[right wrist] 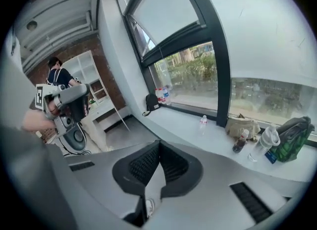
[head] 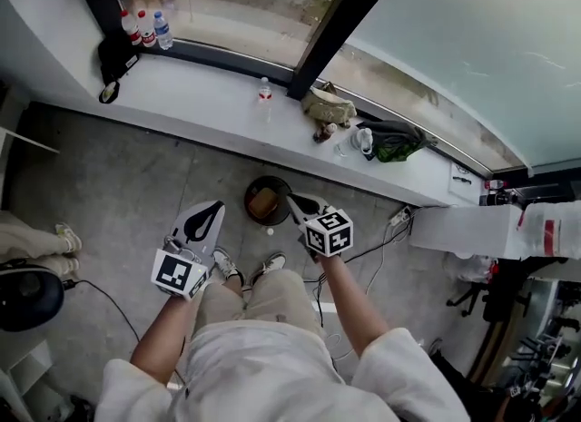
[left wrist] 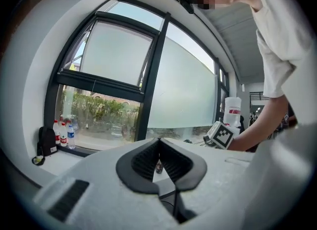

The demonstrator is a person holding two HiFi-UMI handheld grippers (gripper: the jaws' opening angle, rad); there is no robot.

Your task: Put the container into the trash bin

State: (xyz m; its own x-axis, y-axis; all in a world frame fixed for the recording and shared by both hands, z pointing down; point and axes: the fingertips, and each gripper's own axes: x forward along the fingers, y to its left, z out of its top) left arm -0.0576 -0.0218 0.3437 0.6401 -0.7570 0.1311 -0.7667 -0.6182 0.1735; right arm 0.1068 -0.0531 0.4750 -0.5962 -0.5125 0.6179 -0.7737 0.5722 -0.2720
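Note:
A round black trash bin [head: 248,203] stands on the grey floor below the windowsill, with a brown container [head: 264,202] lying inside it. My left gripper [head: 220,205] is held up to the left of the bin, its jaws closed tip to tip with nothing between them [left wrist: 159,140]. My right gripper [head: 291,198] hangs above the bin's right rim, shut and empty too [right wrist: 159,144]. Each gripper view shows the other gripper in the air: the right gripper [left wrist: 219,134] and the left gripper [right wrist: 68,100].
The white windowsill [head: 209,93] carries three bottles [head: 143,27], a black bag [head: 113,53], a lone bottle [head: 264,92], a tan bag [head: 327,105] and a green bag [head: 396,142]. Cables and a power strip [head: 398,219] lie at the right. Another person's legs [head: 36,240] are at the left.

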